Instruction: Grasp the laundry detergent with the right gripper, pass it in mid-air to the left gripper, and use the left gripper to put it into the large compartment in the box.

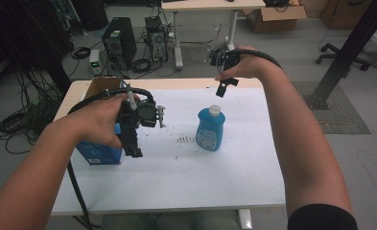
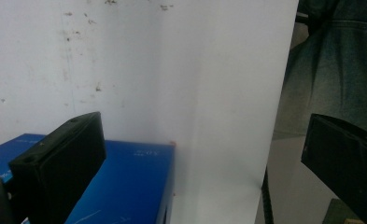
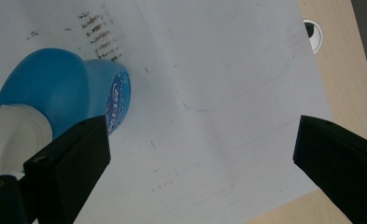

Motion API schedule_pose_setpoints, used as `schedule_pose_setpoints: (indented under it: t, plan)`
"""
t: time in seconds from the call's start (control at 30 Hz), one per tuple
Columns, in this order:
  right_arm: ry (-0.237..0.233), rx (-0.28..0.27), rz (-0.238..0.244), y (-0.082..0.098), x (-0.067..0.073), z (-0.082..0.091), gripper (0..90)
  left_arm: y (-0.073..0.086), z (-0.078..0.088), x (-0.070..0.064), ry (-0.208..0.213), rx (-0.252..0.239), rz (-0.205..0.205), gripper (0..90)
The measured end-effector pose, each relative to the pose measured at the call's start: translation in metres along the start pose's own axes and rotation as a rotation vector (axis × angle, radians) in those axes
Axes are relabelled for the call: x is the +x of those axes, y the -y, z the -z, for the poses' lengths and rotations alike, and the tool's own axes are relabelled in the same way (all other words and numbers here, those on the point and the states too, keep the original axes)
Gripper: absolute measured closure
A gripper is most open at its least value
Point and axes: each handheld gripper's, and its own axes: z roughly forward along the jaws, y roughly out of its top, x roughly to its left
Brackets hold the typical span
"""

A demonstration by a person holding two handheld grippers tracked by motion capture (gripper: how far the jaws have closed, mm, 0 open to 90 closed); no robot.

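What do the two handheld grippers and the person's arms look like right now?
Both the left gripper and the right gripper are black, with flat, blocky black jaws. A thick black cable loops from the right one, and another trails off the left. The forearms are bare; a black sleeve covers the right upper arm.

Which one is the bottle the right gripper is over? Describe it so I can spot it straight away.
Start at the white table and go to its middle. There a blue plastic bottle with a white cap stands upright, below the open right gripper. The only other blue thing is a flat-sided box at the left edge under the left gripper; the bottle is rounded and capped.
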Motion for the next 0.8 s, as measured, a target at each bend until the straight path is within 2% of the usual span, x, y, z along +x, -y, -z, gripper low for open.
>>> schedule_pose_setpoints:
  t: [0.3,0.37,0.5,0.7,0.8]
  plan:
    - [0.025,-0.001,-0.003,0.008,0.001,0.005,4.1,-0.004,-0.001,-0.001,-0.002,0.005,-0.012,0.2]
    - [0.023,-0.027,-0.009,0.015,0.003,0.009,4.3,-0.005,-0.002,-0.001,-0.001,0.003,-0.015,0.2]
    - [0.029,-0.029,-0.019,0.024,0.003,0.011,4.0,-0.006,-0.004,-0.002,0.007,0.007,-0.019,0.2]
    - [0.019,-0.071,-0.047,0.050,0.006,0.011,4.2,-0.009,-0.006,-0.006,0.007,0.009,-0.026,0.2]
    - [0.019,-0.084,-0.045,0.057,0.007,0.012,4.3,-0.009,-0.005,-0.006,0.009,0.012,-0.029,0.2]
